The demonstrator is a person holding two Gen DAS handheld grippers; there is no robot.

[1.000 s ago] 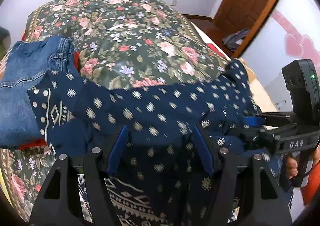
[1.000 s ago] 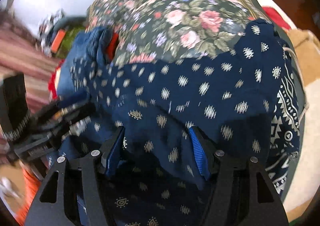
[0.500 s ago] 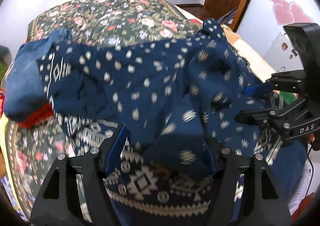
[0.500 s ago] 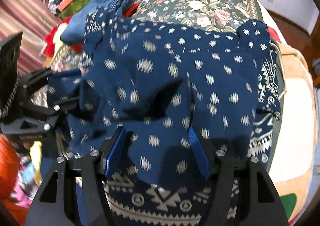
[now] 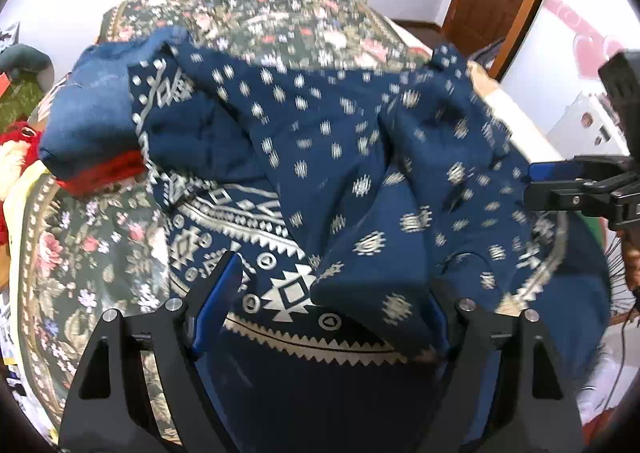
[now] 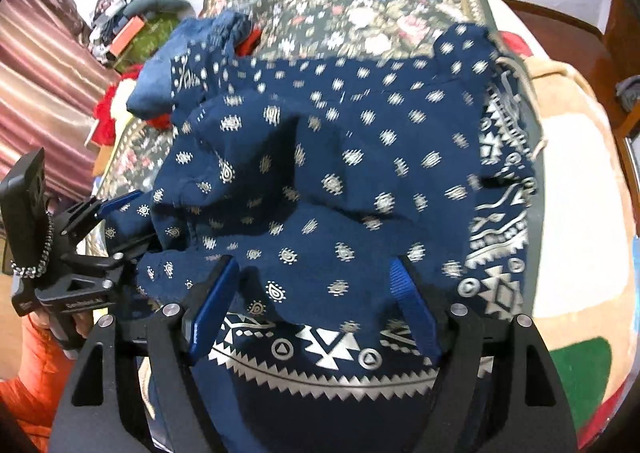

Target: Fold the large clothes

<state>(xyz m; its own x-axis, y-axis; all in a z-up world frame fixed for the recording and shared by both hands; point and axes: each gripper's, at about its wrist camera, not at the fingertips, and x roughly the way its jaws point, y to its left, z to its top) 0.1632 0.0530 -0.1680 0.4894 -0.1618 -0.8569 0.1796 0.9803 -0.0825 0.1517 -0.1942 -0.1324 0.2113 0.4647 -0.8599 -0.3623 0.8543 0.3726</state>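
While both grippers (image 5: 332,293) (image 6: 312,293) gape, holding nothing | risk: loose (bunched) garment (image 5: 340,157) slumping, fold skewing over jeans (image 5: 92,125)

A bed covered by a dark floral bedspread (image 5: 100,253) carries everything shown. Directly on it lies a navy patterned garment (image 5: 320,157), spread in loose folds across the near half. At far left rests a folded stack of blue denim (image 5: 92,121) above a red item (image 5: 104,173), touching the garment's left edge. A tan-and-white blanket (image 6: 576,189) lies along the right side.
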